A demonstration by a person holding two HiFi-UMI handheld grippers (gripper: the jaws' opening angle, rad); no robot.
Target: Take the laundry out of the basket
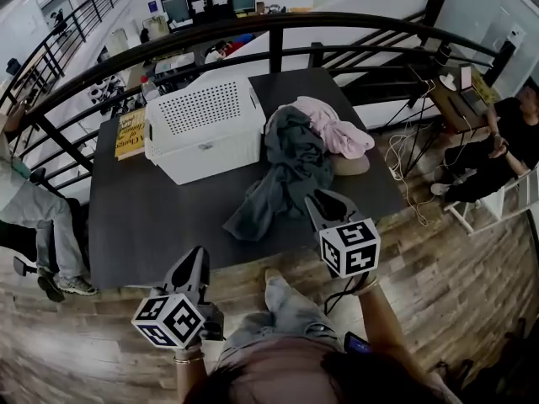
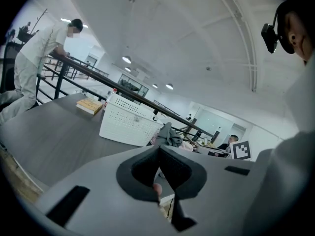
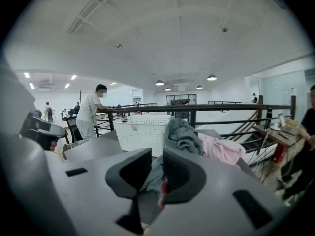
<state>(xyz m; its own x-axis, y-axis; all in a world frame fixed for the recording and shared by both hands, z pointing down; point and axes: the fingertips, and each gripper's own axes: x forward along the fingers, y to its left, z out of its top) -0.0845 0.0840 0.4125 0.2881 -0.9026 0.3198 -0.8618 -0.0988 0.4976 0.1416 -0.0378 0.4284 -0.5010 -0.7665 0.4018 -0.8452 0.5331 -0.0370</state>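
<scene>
My right hand-held gripper hovers at the near edge of the table, jaws slightly apart and holding nothing. The laundry, a grey garment heaped with a pink one, lies on the table just beyond its tips, beside the white basket. My left hand-held gripper, jaws together and empty, is off the near edge, well apart from the laundry.
</scene>
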